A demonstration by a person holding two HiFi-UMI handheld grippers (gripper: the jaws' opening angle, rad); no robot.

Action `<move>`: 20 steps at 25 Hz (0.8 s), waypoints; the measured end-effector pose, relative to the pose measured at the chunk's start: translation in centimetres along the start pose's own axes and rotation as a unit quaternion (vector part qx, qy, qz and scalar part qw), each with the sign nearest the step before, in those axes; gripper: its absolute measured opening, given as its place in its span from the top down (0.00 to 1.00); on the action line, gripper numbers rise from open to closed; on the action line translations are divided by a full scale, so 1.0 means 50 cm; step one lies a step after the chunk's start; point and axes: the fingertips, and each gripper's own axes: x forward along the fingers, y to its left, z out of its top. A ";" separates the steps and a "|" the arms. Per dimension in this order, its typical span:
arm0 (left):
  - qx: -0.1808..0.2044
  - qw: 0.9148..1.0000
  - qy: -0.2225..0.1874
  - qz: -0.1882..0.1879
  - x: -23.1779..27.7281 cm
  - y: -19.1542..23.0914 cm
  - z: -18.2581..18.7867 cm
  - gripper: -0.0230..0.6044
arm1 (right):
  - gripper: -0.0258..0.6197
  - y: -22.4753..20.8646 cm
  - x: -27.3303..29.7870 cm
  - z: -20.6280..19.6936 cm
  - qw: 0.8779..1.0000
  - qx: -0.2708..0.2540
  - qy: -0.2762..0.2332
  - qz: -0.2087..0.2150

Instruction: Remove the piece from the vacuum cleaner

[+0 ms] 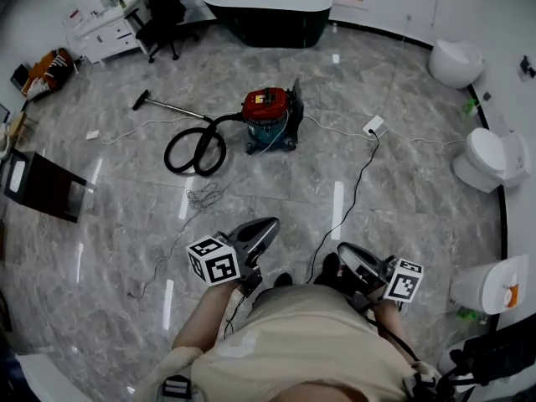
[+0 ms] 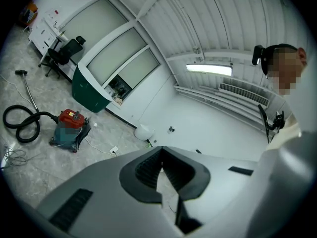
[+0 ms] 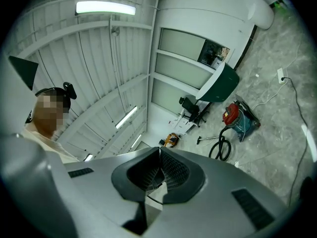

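Note:
The vacuum cleaner (image 1: 270,117) stands on the marble floor well ahead of me, with a red lid and a teal body. Its black hose (image 1: 195,151) lies coiled at its left and ends in a wand with a floor nozzle (image 1: 141,100). The machine is small in the left gripper view (image 2: 69,125) and in the right gripper view (image 3: 240,118). My left gripper (image 1: 266,224) and right gripper (image 1: 343,249) are held close to my body, far from the machine. Both are shut with nothing between their tips (image 2: 161,150) (image 3: 159,150).
A power strip (image 1: 373,125) with a black cable lies right of the vacuum. A dark bathtub (image 1: 268,11) and an office chair (image 1: 163,7) stand at the back. Toilets (image 1: 490,157) line the right wall. A dark stool (image 1: 42,187) stands at the left.

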 end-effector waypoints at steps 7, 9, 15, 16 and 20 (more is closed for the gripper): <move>0.018 1.000 0.004 0.014 0.180 -0.070 -0.017 0.96 | 0.96 -0.066 -0.092 0.157 0.999 -0.004 -0.010 0.039; 0.030 0.999 0.004 0.019 0.229 -0.089 -0.018 0.96 | 0.96 -0.093 -0.120 0.194 0.999 -0.002 -0.012 0.044; 0.040 0.997 0.008 0.068 0.311 -0.112 -0.039 0.96 | 0.96 -0.141 -0.167 0.253 0.997 0.008 0.026 0.069; 0.039 0.996 0.009 0.074 0.321 -0.115 -0.045 0.96 | 0.96 -0.143 -0.169 0.256 0.996 0.003 0.039 0.077; 0.042 0.995 0.013 0.089 0.352 -0.123 -0.052 0.96 | 0.96 -0.151 -0.171 0.271 0.992 -0.009 0.067 0.103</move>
